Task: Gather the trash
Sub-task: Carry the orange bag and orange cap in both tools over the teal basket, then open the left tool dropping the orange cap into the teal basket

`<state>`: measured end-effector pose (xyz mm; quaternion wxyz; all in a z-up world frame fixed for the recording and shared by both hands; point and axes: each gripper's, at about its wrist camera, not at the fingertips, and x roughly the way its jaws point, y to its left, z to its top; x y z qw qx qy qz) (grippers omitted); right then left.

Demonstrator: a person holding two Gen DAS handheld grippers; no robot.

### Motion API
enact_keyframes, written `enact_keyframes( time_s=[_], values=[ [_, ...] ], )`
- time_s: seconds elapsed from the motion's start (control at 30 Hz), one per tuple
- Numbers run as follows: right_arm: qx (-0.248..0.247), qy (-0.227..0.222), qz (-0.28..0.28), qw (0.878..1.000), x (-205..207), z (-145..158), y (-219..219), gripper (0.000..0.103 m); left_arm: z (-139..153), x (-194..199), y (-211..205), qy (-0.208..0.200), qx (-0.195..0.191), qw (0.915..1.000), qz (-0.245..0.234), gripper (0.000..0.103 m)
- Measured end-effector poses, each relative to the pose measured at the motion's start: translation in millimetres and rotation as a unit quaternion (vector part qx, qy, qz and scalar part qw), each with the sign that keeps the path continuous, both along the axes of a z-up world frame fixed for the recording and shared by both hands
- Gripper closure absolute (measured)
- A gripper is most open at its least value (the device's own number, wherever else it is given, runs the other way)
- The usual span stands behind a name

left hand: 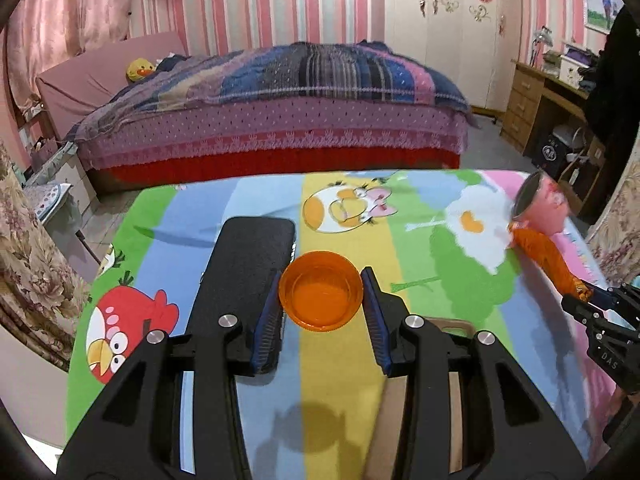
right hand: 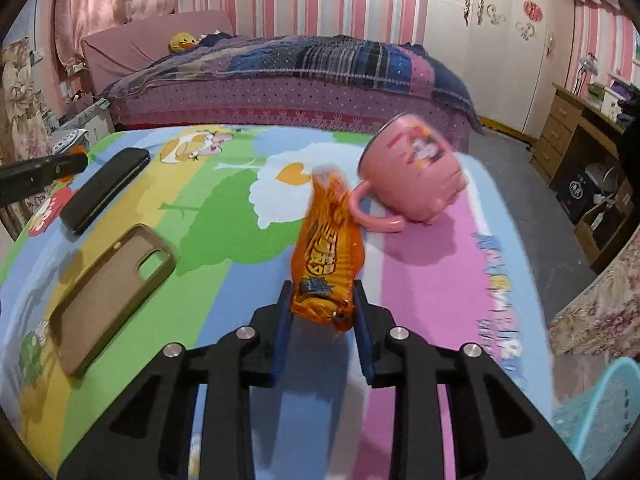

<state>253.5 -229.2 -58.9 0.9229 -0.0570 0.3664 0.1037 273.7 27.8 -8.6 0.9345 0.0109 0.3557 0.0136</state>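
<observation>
Cartoon-printed tablecloth (left hand: 344, 364) runs to its far edge before the bed (left hand: 272, 120); left gripper (left hand: 321, 292) clamps a translucent orange cup (left hand: 321, 291) beside a black phone (left hand: 248, 256); right gripper (right hand: 323, 304) pinches a crinkly orange snack wrapper (right hand: 328, 256), its top touching a tilted pink mug (right hand: 412, 172); the phone case (right hand: 108, 292) lies well left.

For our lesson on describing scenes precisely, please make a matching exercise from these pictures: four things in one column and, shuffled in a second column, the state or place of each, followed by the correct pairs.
Things
1. orange cup
2. orange snack wrapper
3. pink mug
4. tan phone case

States
A. lying flat on the colourful cloth, held by nothing
B. tipped over beside the wrapper
C. clamped between the left gripper's blue pads
D. pinched at its near end by the right gripper

Pairs: 1-C, 2-D, 3-B, 4-A
</observation>
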Motion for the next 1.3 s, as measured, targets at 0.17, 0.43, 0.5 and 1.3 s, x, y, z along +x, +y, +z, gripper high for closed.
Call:
enact_keyframes(
  time_s=[0.17,0.43,0.5,1.3],
  values=[
    [-0.013,-0.010,0.003,1.000,-29,19,-11,0.074,9,-23,-14,-0.012,-0.006,0.9999,-0.010,0.064],
    [-0.027,-0.018,-0.030,0.999,-82,33,-58,0.074,12,-51,-59,-0.020,-0.030,0.9986,-0.039,0.064],
    [-0.031,-0.024,-0.045,0.998,-95,38,-77,0.074,13,-58,-78,-0.024,-0.030,0.9976,-0.057,0.064],
    [-0.023,-0.032,-0.242,0.969,-200,16,-299,0.074,-21,-108,-293,-0.023,-0.043,0.9697,-0.239,0.064]
  ],
)
